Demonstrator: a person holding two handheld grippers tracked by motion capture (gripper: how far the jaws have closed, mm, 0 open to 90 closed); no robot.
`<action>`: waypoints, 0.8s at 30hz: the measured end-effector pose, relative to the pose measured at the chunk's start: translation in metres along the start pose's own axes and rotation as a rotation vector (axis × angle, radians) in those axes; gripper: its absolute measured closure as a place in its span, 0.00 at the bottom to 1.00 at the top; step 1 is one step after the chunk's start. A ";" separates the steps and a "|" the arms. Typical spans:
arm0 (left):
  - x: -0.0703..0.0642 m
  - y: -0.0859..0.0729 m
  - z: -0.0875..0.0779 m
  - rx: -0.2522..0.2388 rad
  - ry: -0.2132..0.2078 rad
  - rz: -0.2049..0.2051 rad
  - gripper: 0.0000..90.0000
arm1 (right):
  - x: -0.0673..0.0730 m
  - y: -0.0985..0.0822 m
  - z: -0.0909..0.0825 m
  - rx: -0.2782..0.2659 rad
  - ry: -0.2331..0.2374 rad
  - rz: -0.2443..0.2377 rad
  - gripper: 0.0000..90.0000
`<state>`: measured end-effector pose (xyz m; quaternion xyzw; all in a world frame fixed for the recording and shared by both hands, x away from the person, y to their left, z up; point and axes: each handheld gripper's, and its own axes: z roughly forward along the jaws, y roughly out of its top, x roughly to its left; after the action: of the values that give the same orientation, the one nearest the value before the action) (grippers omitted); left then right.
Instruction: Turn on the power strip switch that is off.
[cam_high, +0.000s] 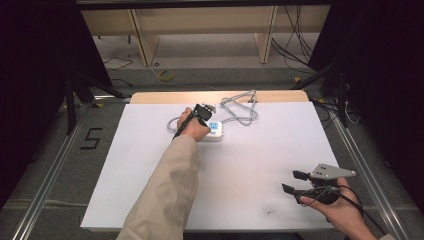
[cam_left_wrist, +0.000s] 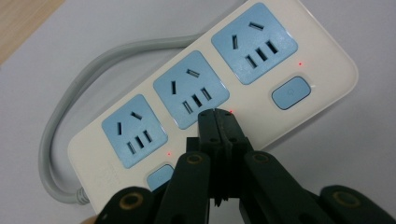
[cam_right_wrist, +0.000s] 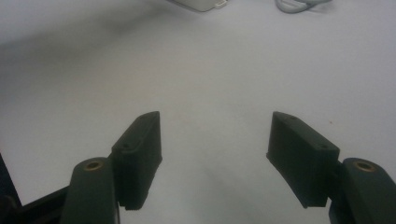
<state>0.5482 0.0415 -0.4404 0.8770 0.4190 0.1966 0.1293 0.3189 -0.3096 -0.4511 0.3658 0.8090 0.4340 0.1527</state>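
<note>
**Mia:** Where is the power strip (cam_left_wrist: 210, 98)?

**Ben:** In the high view it sits in the upper middle of the frame, on the white bench (cam_high: 240, 170), right under the left gripper (cam_high: 202, 111). The left gripper is much nearer to it. The right gripper (cam_high: 296, 182) is well apart, down in the lower right of the frame.

**Mia:** Which way does the strip lie from the left jaws?

**Ben:** Straight ahead and just below them. In the left gripper view the jaws are shut tight together with nothing between them. Their tip is over the strip's edge, just beside the middle socket (cam_left_wrist: 191, 88) and a small red light. I cannot tell if the tip touches the strip.

**Mia:** And the long side of the strip?

**Ben:** In that view it runs from the lower left of the frame up to the upper right. A blue button (cam_left_wrist: 291, 92) shows to the right of the tip, another peeks out at the lower left.

**Mia:** What does the strip look like?

**Ben:** Cream white with round corners, three blue sockets in a row, and a grey cord (cam_left_wrist: 60, 116) curling off the left end.

**Mia:** What about the right jaws?

**Ben:** Wide open, holding nothing, over bare bench.
</note>
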 end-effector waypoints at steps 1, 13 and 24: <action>0.000 0.000 0.000 -0.004 0.004 0.005 1.00 | 0.000 0.000 0.000 -0.001 -0.001 0.002 0.39; -0.001 0.001 0.000 0.007 0.014 0.018 1.00 | 0.000 0.000 0.001 0.001 -0.001 -0.002 0.39; -0.002 0.001 0.000 0.005 0.018 0.011 1.00 | 0.000 0.000 0.001 -0.001 0.001 -0.001 0.39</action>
<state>0.5481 0.0394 -0.4406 0.8779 0.4156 0.2042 0.1222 0.3195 -0.3092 -0.4513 0.3649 0.8091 0.4346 0.1526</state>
